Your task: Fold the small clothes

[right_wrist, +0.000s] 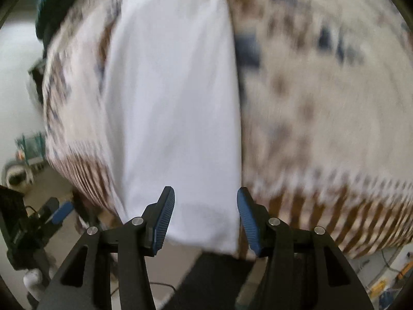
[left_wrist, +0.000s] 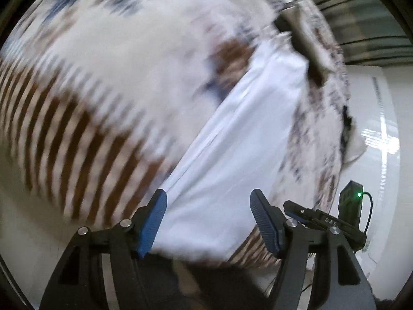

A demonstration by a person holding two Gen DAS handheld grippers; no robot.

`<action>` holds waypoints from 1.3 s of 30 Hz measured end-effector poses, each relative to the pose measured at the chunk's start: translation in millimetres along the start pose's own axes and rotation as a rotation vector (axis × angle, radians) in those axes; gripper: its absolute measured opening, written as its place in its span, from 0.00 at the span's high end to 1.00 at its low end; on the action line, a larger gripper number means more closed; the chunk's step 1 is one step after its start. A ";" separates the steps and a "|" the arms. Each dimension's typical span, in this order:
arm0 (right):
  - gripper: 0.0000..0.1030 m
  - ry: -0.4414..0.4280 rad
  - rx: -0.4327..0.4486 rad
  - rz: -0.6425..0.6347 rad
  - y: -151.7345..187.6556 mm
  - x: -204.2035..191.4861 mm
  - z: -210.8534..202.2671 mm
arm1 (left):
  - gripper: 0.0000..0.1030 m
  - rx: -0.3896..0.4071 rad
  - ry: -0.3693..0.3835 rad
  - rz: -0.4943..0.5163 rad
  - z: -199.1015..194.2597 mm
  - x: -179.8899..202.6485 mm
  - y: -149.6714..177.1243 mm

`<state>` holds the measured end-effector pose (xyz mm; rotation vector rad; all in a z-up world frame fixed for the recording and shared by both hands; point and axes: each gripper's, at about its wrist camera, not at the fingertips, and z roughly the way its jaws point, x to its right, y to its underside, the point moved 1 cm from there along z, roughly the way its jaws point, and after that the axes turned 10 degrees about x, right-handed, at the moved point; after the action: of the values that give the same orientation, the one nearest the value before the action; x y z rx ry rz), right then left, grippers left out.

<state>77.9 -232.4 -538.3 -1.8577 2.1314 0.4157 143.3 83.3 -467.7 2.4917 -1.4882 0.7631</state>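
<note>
A patterned garment [left_wrist: 98,82] fills nearly the whole left wrist view, blurred; its hem runs just above both sets of tongs. Right of it in that view lies a glossy white surface [left_wrist: 379,134], the only bare room visible there. In the right wrist view the garment [right_wrist: 322,98] leaves a strip of pale floor [right_wrist: 23,82] to its left and a cluttered corner below its right hem.

The garment is soft cloth, cream with blurred navy and brown marks and a band of brown stripes along the hem. A plain white panel [left_wrist: 232,149] runs through it as a long smooth strip, seen also in the right wrist view [right_wrist: 175,103], with its lower edge just above the finger gaps.

The left gripper [left_wrist: 208,223] has its ribbed blue pads [left_wrist: 152,224] wide apart, the white panel's edge lying between them; whether cloth touches a pad cannot be told. The right gripper [right_wrist: 206,221] is likewise spread, pads [right_wrist: 164,222] apart, with the panel's lower edge between them and nothing clamped. A second gripper [right_wrist: 60,213] shows left of the garment.
</note>
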 end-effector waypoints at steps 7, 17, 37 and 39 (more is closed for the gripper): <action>0.47 -0.013 0.215 0.043 -166.3 23.3 -34.6 | 0.37 0.107 0.078 0.148 92.3 121.6 -137.7; 0.47 -0.079 0.264 0.121 -370.7 58.4 0.8 | 0.53 0.100 -0.007 0.388 235.7 211.2 -246.1; 0.47 -0.081 0.298 0.084 -467.7 9.5 72.8 | 0.43 0.035 0.218 0.344 229.9 183.2 -295.9; 0.47 -0.062 0.283 0.074 -468.2 5.0 76.8 | 0.64 0.021 0.179 0.416 242.2 193.0 -288.2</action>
<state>543.0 -267.6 -625.1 -1.5934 2.0979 0.1722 548.3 -12.6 -542.9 2.0789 -1.9591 1.0362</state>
